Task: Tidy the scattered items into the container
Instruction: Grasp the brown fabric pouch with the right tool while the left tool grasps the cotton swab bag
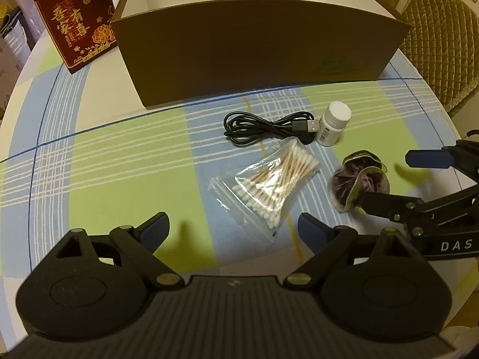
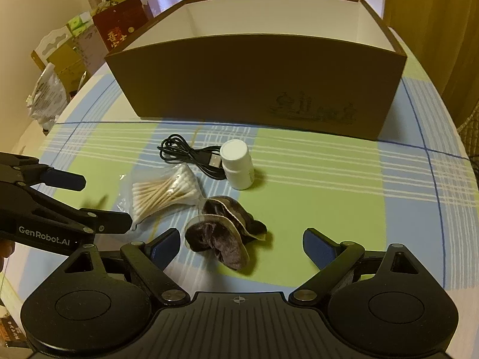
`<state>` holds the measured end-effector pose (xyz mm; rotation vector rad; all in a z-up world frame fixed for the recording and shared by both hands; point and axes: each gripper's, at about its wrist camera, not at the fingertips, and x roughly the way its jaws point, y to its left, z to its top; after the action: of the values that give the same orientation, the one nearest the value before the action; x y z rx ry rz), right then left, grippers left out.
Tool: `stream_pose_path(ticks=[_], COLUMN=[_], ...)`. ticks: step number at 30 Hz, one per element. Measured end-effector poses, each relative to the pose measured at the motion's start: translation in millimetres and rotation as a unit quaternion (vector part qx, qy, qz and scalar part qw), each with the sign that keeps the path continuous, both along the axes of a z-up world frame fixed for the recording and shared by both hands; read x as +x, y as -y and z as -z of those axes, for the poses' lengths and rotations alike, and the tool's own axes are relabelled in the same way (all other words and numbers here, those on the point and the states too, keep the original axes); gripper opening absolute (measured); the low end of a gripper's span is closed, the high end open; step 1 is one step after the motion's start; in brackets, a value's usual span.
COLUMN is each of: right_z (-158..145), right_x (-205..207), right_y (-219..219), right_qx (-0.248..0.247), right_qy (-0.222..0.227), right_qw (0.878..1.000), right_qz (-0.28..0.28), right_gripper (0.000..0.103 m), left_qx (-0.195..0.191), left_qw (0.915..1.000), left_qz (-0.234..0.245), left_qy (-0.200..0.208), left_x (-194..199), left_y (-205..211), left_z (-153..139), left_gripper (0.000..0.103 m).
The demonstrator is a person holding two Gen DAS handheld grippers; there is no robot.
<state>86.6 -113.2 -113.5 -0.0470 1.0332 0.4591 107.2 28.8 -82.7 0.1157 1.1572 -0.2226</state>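
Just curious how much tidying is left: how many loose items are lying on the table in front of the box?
4, all in front of the brown box: black USB cable nearest it, white bottle beside the cable, bag of cotton swabs, and dark scrunchie nearest the cameras. The box floor is hidden.

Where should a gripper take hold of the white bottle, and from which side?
Grip the bottle around its body just below the cap, coming from above and the near side. It stands upright, so its round sides offer two opposite faces. The cable plug lies close on its left; the right gripper, open and nearer, probably suits best.
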Motion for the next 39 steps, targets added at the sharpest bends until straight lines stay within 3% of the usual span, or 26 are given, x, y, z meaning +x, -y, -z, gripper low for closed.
stream_pose_path(ticks=[6, 7, 8, 9, 11, 14, 18, 23, 31, 34, 39], right_z=[5, 6, 7, 9, 12, 12, 11, 8, 7, 3, -4], right_x=[3, 3, 4, 4, 4, 4, 4, 3, 2, -4, -10], right_y=[-7, -9, -10, -11, -10, -5, 4, 22, 53, 56, 58], right_qx=[-0.006, -0.009, -0.009, -0.007, -0.011, -0.008, -0.010, -0.022, -0.027, -0.029, -0.024], right_qy=[0.007, 0.009, 0.009, 0.004, 0.000, -0.001, -0.008, -0.011, -0.014, -0.002, 0.009], right_qw=[1.000, 1.000, 1.000, 1.000, 1.000, 1.000, 1.000, 0.999, 0.997, 0.996, 0.995], right_qz=[-0.013, -0.016, -0.021, -0.027, -0.021, -0.017, -0.008, 0.024, 0.071, 0.088, 0.095], right_gripper=[0.095, 0.090, 0.068, 0.061, 0.061, 0.049, 0.041, 0.041, 0.042, 0.095, 0.095], left_qx=[0.000, 0.001, 0.003, 0.001, -0.003, -0.003, -0.001, -0.005, -0.004, -0.007, -0.003], left_qw=[1.0000, 1.0000, 1.0000, 1.0000, 0.9999, 0.9999, 0.9999, 1.0000, 0.9982, 0.9958, 0.9921], left_qz=[-0.001, -0.001, -0.001, -0.001, -0.003, -0.003, -0.003, 0.005, 0.057, 0.085, 0.119], left_qy=[-0.006, -0.007, -0.008, -0.009, -0.011, -0.011, -0.011, -0.003, 0.021, 0.033, 0.041], left_x=[4, 4, 4, 4, 4, 3, 2, 0, 6, 12, 20], left_y=[0, 0, 0, 0, -1, -1, -1, 0, 14, 22, 36], left_z=[3, 4, 4, 5, 5, 5, 4, 0, 3, 6, 17], left_gripper=[0.090, 0.090, 0.090, 0.090, 0.090, 0.090, 0.090, 0.090, 0.090, 0.090, 0.089])
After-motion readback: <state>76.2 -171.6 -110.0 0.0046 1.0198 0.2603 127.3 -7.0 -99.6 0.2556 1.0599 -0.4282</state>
